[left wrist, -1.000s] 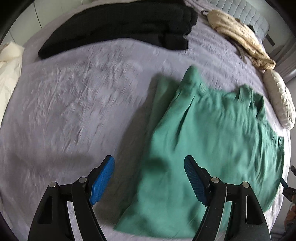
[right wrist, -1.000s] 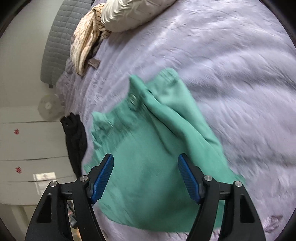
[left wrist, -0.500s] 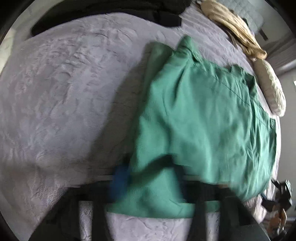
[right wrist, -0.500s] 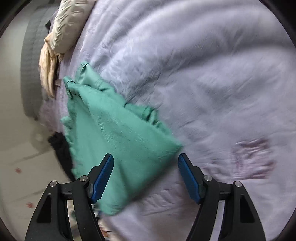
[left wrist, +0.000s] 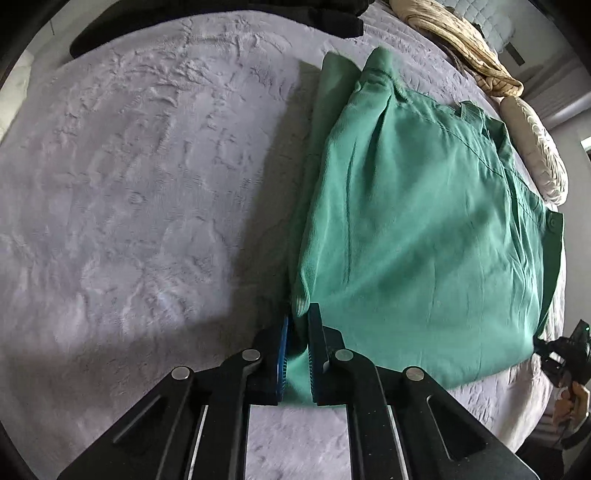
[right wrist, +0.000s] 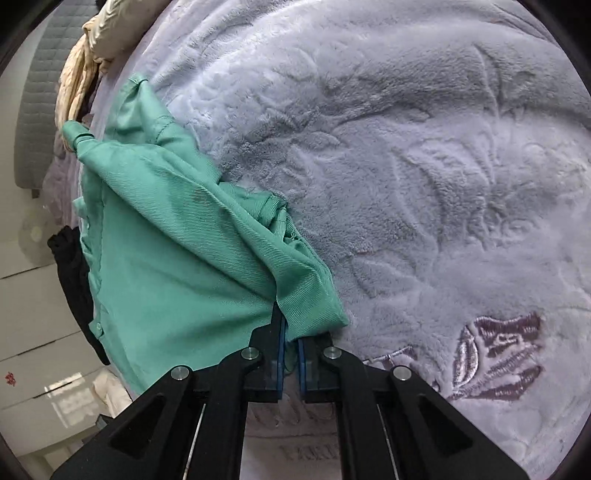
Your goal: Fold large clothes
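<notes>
**Operator:** I'm over a bed with a pale lilac plush blanket across it. Dark clothes lie at the far edge, a tan garment and a cream cushion at the far right. The green garment lies flat on the blanket, already doubled over.

**Observer:** Where does it lie from your tools?

**Operator:** It runs away from me. Its long axis goes from near to far, with the waistband end farthest. My left gripper is pressed together on the near left corner, cloth pinched between the blue pads. My right gripper is pinching the near right corner the same way.

**Observer:** So both hands have the near edge?

**Operator:** Yes, one at each end of it, and neither is nearer than the other. I judge the next move to be carrying that near edge away from me, along the long axis, to the far end.

**Observer:** Any risk?

**Operator:** The right corner is bunched, so layers may slip apart.
</notes>
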### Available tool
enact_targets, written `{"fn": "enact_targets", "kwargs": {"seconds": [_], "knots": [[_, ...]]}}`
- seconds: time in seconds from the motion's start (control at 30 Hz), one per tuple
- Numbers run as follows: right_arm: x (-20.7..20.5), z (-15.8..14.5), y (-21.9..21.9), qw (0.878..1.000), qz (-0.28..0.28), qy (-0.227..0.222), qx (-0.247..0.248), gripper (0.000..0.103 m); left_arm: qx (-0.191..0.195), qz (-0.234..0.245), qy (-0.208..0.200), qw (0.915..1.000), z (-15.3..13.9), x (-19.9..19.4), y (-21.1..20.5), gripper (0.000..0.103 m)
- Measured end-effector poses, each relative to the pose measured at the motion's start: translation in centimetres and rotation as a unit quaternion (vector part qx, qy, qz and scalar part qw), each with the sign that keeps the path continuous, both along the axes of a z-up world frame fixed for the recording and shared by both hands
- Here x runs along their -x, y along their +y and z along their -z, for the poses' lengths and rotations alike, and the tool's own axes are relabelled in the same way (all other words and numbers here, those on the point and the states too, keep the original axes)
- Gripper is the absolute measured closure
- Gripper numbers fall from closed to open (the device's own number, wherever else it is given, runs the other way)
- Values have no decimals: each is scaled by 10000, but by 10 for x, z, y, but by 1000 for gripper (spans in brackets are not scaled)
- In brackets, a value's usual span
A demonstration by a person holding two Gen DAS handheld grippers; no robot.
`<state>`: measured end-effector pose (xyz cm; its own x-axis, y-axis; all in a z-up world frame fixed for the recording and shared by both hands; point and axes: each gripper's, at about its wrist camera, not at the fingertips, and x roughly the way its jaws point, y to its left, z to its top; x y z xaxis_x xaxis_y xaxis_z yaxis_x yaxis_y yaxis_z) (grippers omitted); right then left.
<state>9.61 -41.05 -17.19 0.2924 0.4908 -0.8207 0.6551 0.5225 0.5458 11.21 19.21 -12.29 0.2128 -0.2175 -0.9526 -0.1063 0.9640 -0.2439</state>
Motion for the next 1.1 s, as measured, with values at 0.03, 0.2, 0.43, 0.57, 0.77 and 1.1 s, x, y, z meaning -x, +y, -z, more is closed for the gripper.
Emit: {"fn": "enact_targets", "kwargs": {"seconds": [0.03,0.2,0.43,0.57,0.77,1.1], "knots": [[2,-3,-1,10000,-16,-7,16,97,-102,71,-19,9999,-6,4,3,92],[18,-33,-7,9995,-38,-49,304,90,-654,51,-60,9978,-26,13,19,91],[0,-92,-1,9907,-223,-1006,891,90,-467,-174,-417,9979,-52,0,18,91],[-54,-102,18,9846,-569,-1358,941,90,-643,-131,-308,9974,-34,-15,-9,91],[-126,-84,39,9778,-984,-1305,1310,90,-627,-399,-177,9971,-9,-7,-2,91],[-123,-60,8,9841,-741,-764,1419,93,-1337,-345,104,9904,-6,11,13,91]]}}
